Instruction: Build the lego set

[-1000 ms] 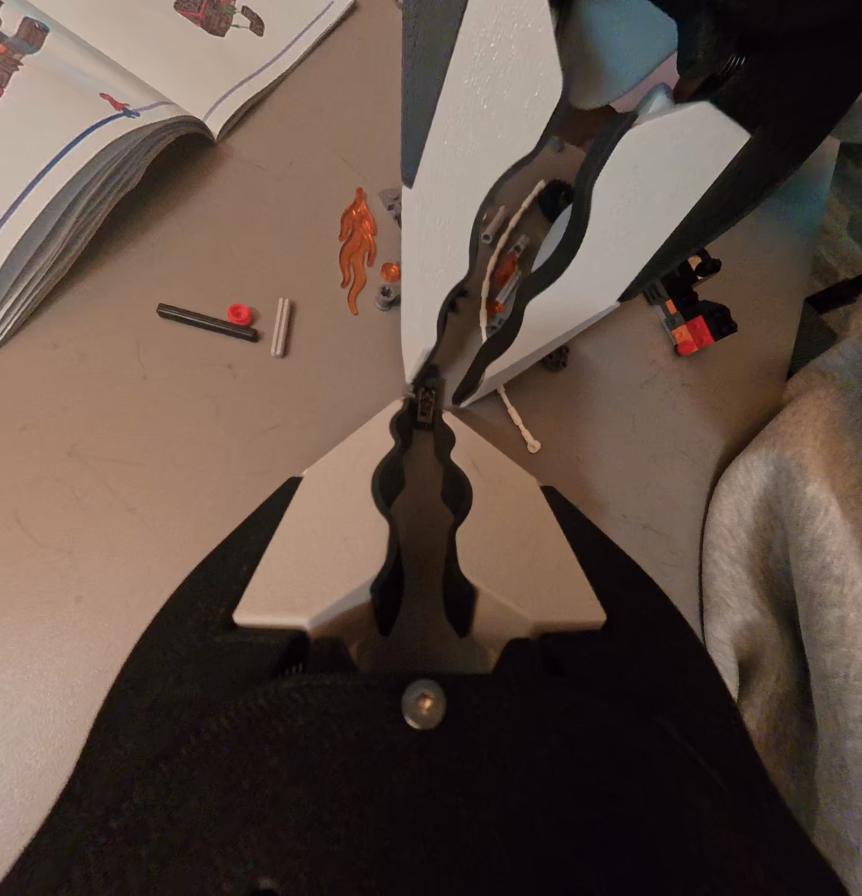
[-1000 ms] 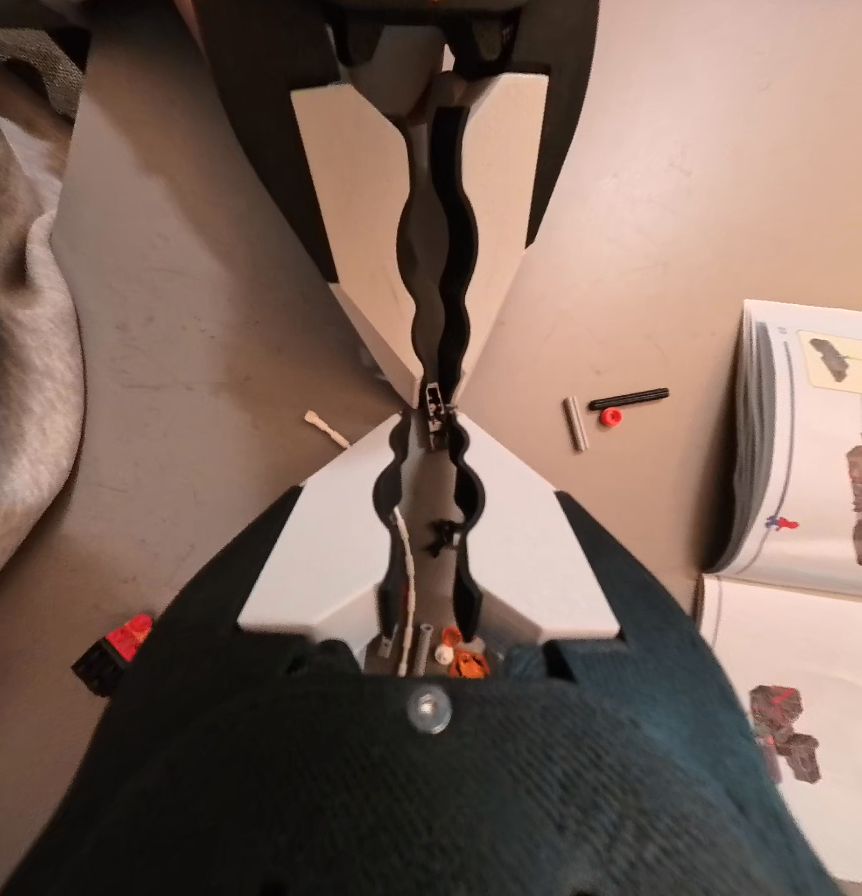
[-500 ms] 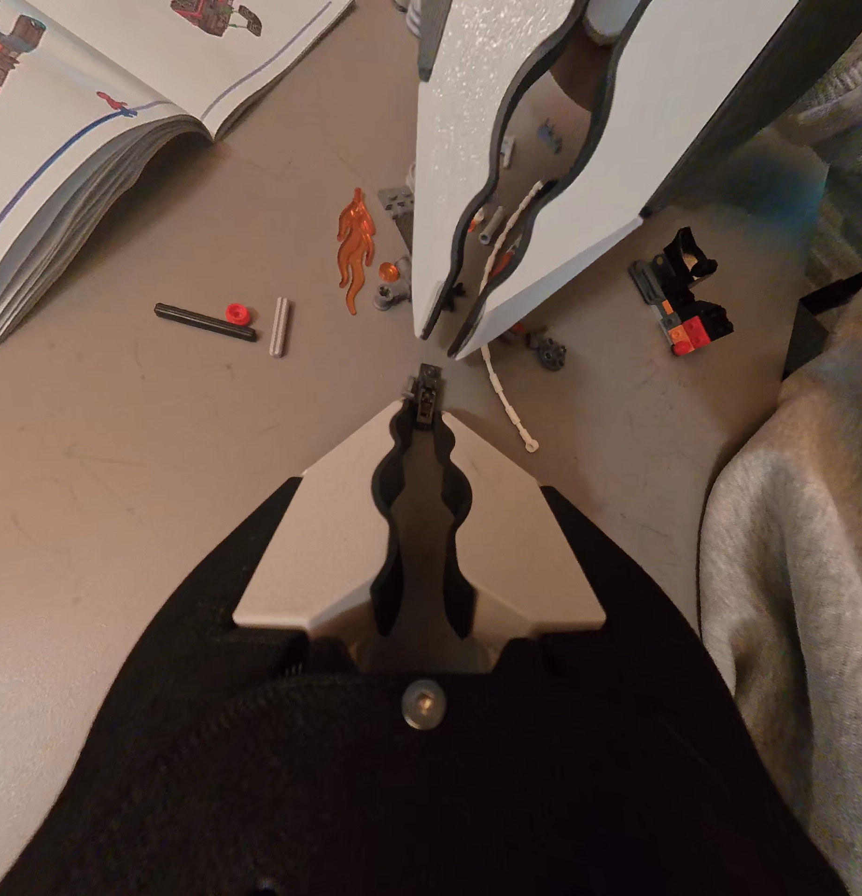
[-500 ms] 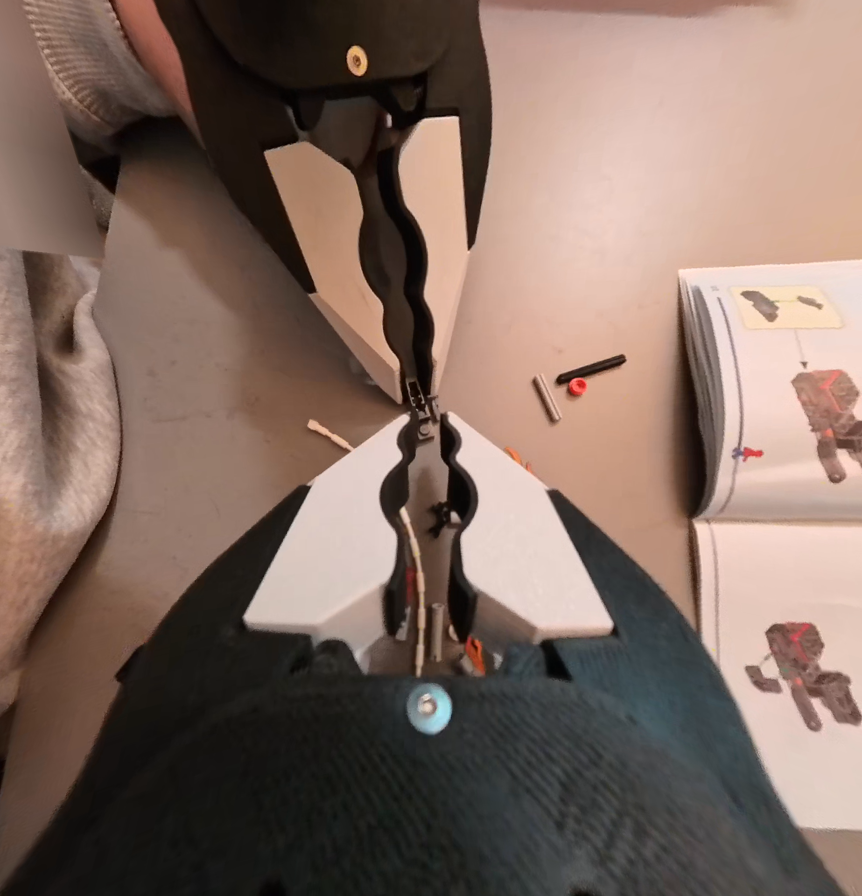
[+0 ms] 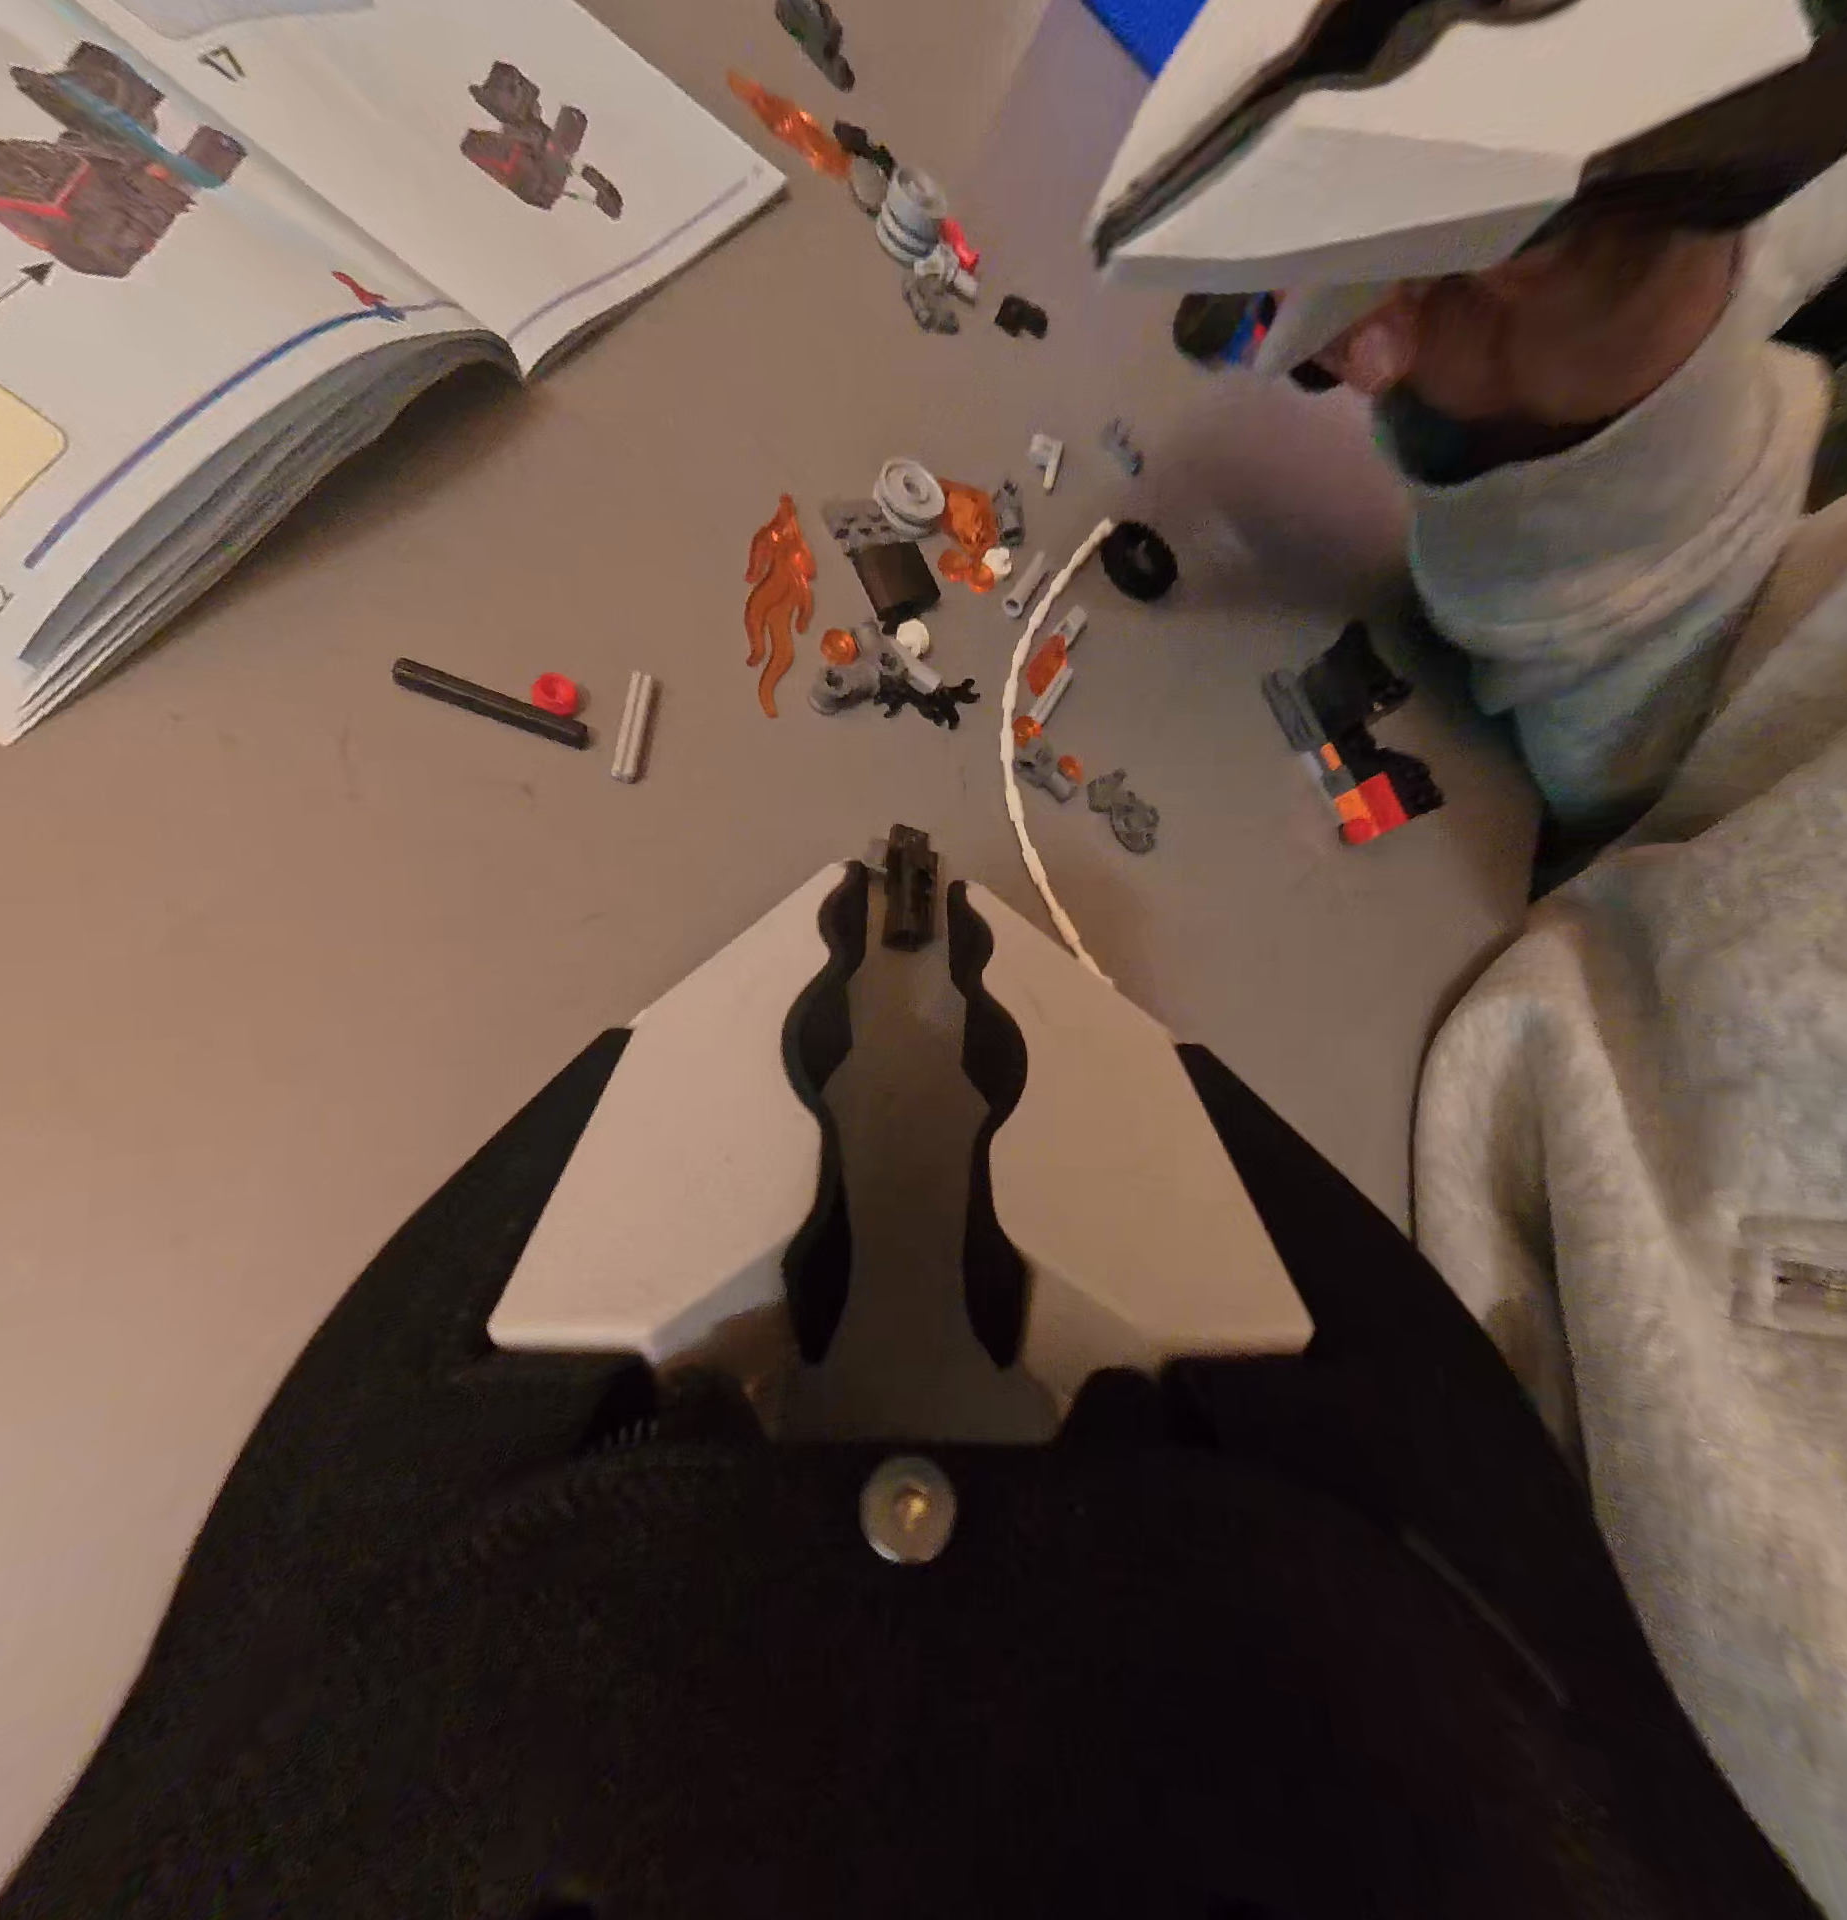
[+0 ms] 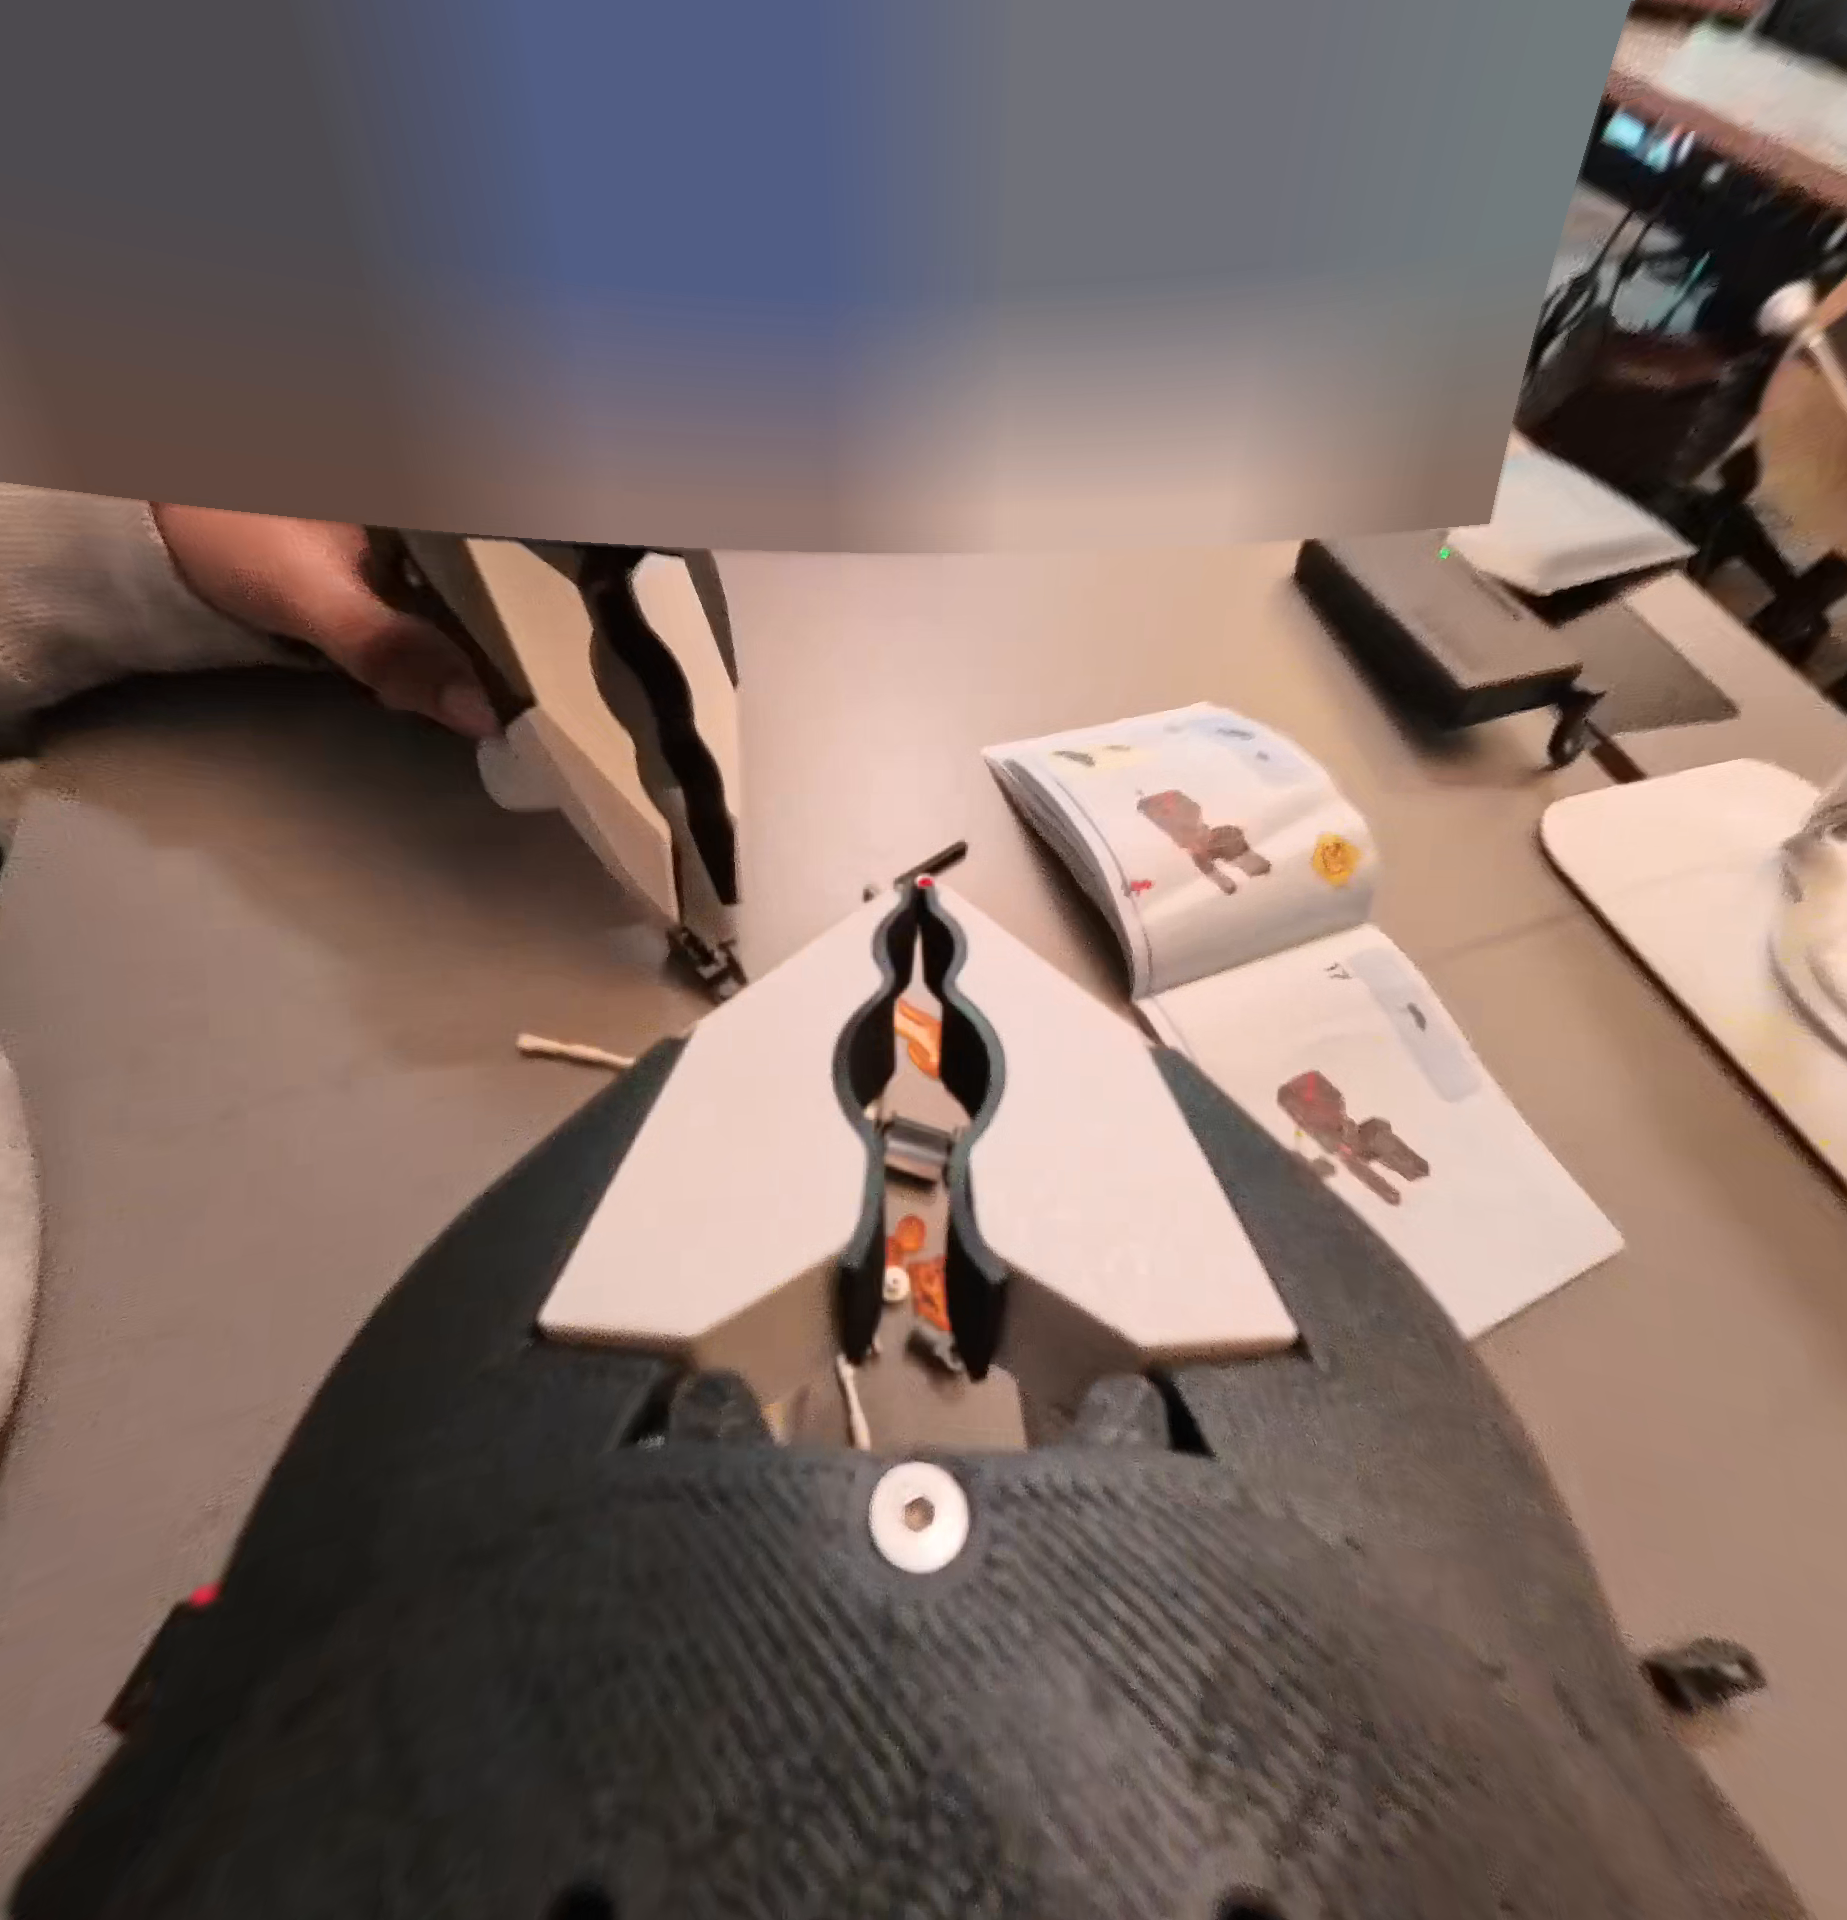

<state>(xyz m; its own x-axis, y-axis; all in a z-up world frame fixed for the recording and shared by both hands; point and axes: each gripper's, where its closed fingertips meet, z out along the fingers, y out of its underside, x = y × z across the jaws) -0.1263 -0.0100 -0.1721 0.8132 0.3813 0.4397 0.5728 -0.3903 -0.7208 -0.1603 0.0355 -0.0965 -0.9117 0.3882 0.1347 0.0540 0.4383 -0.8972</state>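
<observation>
My left gripper (image 5: 906, 871) is shut on a small dark lego piece (image 5: 908, 904) and holds it just above the tan table; in the right wrist view that gripper (image 6: 706, 940) stands tip-down with the piece (image 6: 703, 961) at its tip. My right gripper (image 6: 921, 896) has its tips together with nothing between them. It hangs high at the top right of the left wrist view (image 5: 1106, 239). Loose pieces lie ahead of the left gripper: an orange flame (image 5: 779, 597), a white hose (image 5: 1012, 727), a black gear (image 5: 1137, 559) and a black, red and orange sub-assembly (image 5: 1360, 748).
An open instruction booklet (image 5: 275, 260) lies at the left, with a black axle (image 5: 488, 703), a red stud (image 5: 555, 691) and a grey axle (image 5: 633, 712) beside it. A grey sleeve (image 5: 1646, 1143) lies along the right. A white board (image 6: 1677, 883) sits beyond the booklet (image 6: 1241, 862). About 10 cm separates my left fingertips from my right. My left gripper's tips are some 8 cm from the orange flame (image 5: 779, 597).
The right gripper has let go of the dark piece, drawn back from the left gripper's tip and lifted high. The left gripper has kept hold of the piece and barely moved.
</observation>
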